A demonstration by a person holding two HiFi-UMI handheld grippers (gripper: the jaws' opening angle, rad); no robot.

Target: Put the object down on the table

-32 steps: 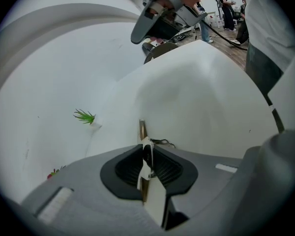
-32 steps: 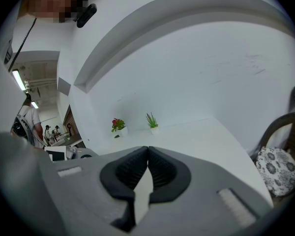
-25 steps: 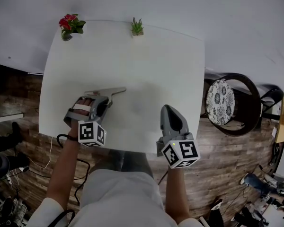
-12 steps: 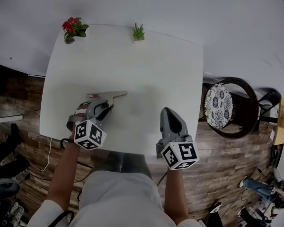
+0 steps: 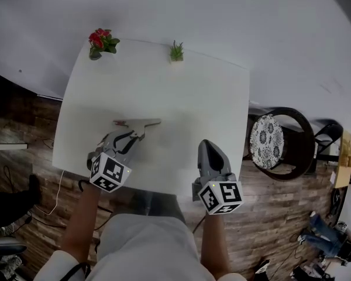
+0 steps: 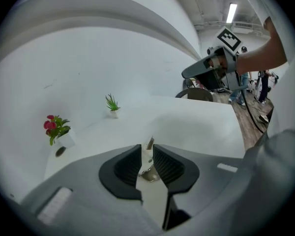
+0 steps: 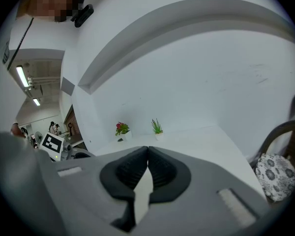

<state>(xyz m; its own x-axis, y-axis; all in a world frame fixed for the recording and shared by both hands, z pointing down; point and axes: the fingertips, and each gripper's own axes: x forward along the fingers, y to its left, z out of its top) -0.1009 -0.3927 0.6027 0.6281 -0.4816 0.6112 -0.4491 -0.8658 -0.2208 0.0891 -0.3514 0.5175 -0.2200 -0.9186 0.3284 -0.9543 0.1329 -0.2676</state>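
Observation:
A thin flat grey object (image 5: 138,122) with a reddish left end lies on the white table (image 5: 193,92), left of the middle. My left gripper (image 5: 133,137) sits just on the near side of it. In the left gripper view its jaws are closing, a narrow gap still shows, and the object's metallic end (image 6: 148,171) lies in that gap; the pads (image 6: 168,165) do not visibly press it. My right gripper (image 5: 206,144) rests over the table's near edge, shut and empty, its pads (image 7: 160,170) touching.
A red flower in a pot (image 5: 102,41) and a small green plant (image 5: 176,51) stand at the table's far edge. A dark round chair with a patterned cushion (image 5: 268,141) stands right of the table. A cable (image 5: 61,186) hangs off the near left side over the wood floor.
My left gripper has drawn back toward me, and the grey object now lies flat just beyond its fingertips. The right gripper has stayed where it was.

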